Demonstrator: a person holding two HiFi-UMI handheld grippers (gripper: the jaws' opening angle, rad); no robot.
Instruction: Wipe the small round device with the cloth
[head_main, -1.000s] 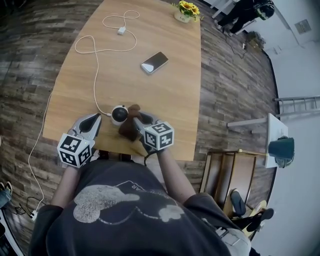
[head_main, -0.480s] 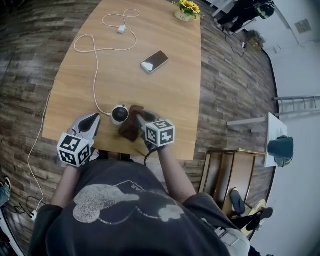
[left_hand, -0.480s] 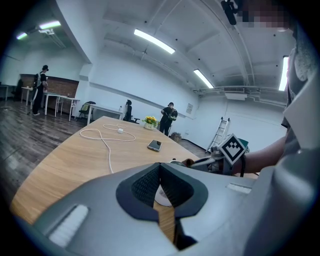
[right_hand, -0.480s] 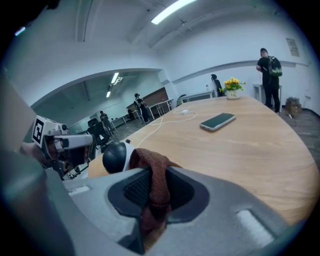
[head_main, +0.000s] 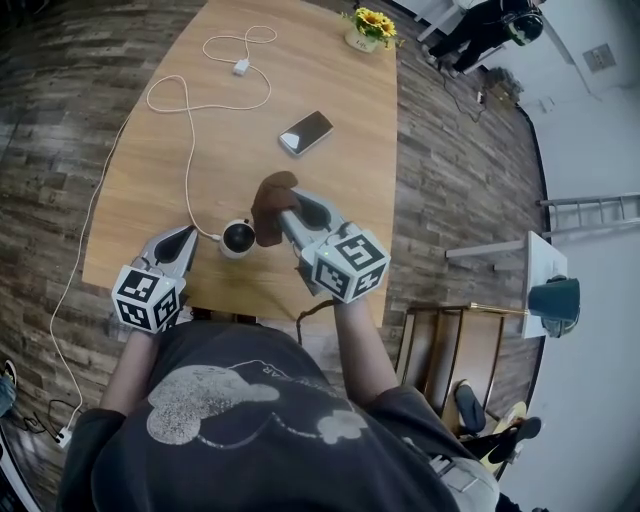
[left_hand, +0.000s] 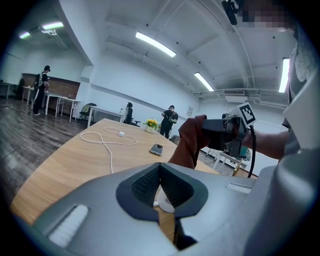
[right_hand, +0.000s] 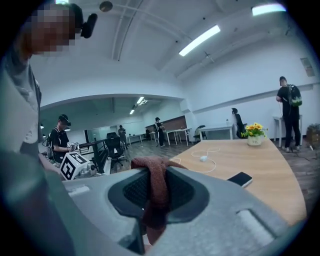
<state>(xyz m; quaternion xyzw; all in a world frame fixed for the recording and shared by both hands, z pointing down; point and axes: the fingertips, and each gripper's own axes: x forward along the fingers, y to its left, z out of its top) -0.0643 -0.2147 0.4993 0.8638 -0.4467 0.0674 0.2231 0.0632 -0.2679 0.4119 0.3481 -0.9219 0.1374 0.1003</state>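
Note:
The small round device (head_main: 238, 238), white with a dark top, stands near the table's front edge, and a white cable (head_main: 188, 150) runs into it. My right gripper (head_main: 287, 212) is shut on the brown cloth (head_main: 271, 203), which hangs just right of and above the device. In the right gripper view the cloth (right_hand: 156, 172) drapes over the closed jaws of the right gripper (right_hand: 152, 182). My left gripper (head_main: 190, 240) rests left of the device with its jaws together; the left gripper (left_hand: 160, 175) shows the device (left_hand: 166, 204) just past its tips.
A phone (head_main: 306, 131) lies on the wooden table (head_main: 330, 190) beyond the cloth. A pot of yellow flowers (head_main: 368, 25) stands at the far edge. The cable loops over the table's left half. A chair (head_main: 450, 345) is at the right; people stand in the background.
My right gripper has lifted the cloth up and away from the device's right side, farther over the table. The left gripper and the device have stayed put.

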